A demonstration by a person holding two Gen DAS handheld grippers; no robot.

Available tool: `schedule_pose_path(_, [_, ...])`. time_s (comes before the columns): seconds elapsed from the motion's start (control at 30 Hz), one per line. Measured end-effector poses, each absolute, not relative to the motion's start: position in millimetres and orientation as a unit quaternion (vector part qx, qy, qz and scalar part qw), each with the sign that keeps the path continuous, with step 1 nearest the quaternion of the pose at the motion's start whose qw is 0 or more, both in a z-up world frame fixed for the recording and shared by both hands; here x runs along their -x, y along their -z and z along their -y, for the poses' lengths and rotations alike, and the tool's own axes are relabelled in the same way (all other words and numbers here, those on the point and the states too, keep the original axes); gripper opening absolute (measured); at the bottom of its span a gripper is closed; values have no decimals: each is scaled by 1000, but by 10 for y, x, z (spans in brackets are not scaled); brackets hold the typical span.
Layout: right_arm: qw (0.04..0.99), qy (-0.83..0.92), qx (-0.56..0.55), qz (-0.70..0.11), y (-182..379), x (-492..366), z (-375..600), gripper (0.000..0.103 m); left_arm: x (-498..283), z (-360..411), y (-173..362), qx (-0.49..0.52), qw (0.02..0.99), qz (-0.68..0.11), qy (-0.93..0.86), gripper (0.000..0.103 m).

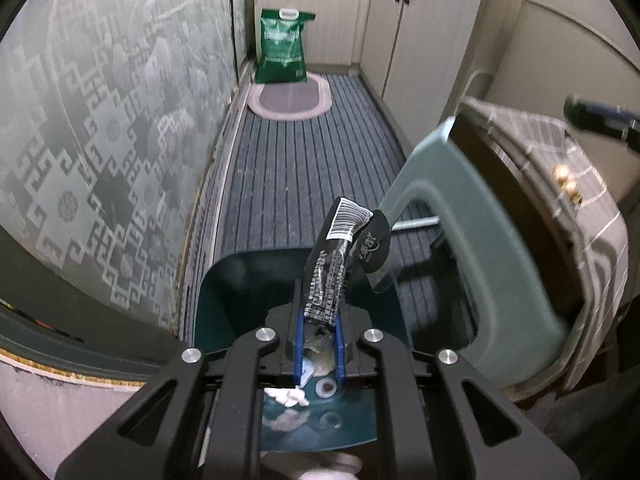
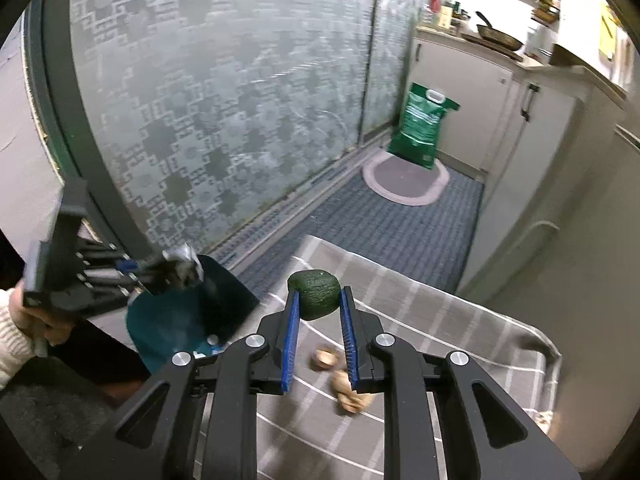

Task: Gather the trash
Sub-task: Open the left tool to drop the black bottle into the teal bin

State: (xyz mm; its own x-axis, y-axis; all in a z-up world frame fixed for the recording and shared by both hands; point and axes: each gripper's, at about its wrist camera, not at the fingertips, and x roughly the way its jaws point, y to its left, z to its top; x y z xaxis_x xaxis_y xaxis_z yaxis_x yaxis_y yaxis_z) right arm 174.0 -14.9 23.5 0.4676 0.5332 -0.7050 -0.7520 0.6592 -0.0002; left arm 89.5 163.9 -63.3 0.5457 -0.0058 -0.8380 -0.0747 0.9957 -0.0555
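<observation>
Left tool [image 1: 320, 316] pinching wrapper [image 1: 334, 264], above bin [image 1: 240, 280]

Blurred nutshells [image 2: 344, 384] behind right fingers [image 2: 349, 336]

One wrapper [image 1: 335, 264], one avocado [image 2: 315, 294], two grippers.

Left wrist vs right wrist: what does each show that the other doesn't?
Only left wrist: white crumpled scraps and a small ring-shaped piece inside the dark green bin, and the grey-green stool.

Only right wrist: the right hand-held gripper shut on a dark green lump, nut shells on the striped cushion, and a pan on the counter.

Both: the left hand-held gripper shut on a black wrapper over the bin, and the green sack.
</observation>
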Motion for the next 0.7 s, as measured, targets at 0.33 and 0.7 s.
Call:
schedule_pose_path(0.33, [821,-414,171,-354,-169,-1620,-358,20,-850,-1735,1004,30,851,-524,-17,18])
schedule_pose_path(0.7, [783,-442,205,-386,140,-1452,-920,20,-705,-1964,945,41,853,-520,-28,20])
